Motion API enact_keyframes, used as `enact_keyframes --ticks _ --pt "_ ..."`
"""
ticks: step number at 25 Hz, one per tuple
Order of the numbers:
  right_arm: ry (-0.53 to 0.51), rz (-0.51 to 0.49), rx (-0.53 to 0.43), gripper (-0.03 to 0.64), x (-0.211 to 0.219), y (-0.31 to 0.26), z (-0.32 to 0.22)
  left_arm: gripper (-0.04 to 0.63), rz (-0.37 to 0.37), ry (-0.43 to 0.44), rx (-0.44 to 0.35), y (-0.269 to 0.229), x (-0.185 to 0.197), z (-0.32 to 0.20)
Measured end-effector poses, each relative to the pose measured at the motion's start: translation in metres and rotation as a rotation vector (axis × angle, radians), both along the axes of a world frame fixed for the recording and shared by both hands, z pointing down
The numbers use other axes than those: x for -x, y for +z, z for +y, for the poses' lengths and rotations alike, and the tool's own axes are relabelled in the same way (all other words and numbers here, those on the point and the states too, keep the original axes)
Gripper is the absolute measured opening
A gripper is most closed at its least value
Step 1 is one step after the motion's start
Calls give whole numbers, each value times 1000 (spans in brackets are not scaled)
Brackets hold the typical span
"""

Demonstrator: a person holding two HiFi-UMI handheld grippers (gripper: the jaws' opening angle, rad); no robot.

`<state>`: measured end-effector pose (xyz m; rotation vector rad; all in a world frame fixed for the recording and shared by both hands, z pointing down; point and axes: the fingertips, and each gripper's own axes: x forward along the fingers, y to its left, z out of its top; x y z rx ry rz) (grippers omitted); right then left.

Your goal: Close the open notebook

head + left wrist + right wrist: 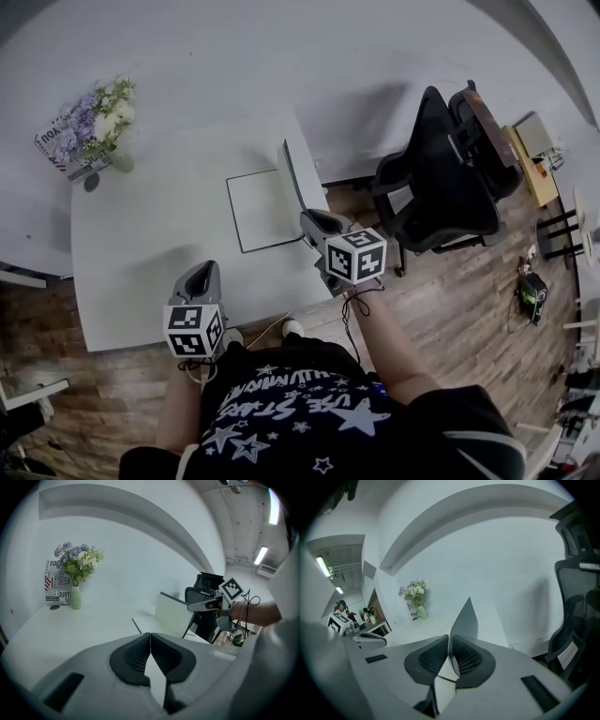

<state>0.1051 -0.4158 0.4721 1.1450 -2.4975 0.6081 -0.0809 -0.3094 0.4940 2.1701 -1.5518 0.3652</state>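
A white notebook (261, 208) lies on the white table (141, 253), its left half flat. Its right cover (292, 176) stands raised, almost upright. My right gripper (309, 221) is shut on the near edge of that cover; in the right gripper view the thin grey cover (467, 619) rises from between the pads of the right gripper (449, 641). My left gripper (201, 277) hovers over the table's near edge, left of the notebook. The left gripper (150, 634) is shut with nothing in it. From there the lifted cover (173, 615) and the right gripper (202, 605) show ahead.
A vase of flowers (101, 124) and a printed card stand at the table's far left corner. A black office chair (441, 183) stands right of the table on the wooden floor. The notebook lies near the table's right edge.
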Motion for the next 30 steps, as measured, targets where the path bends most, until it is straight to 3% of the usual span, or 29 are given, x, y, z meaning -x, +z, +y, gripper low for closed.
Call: enact_keyframes --ticks 13,30 --pt "-48 264 -124 41 69 18 19 20 21 20 0 7 43 9" --pt "-22 509 -113 54 131 86 30 20 35 58 69 40 93 26"
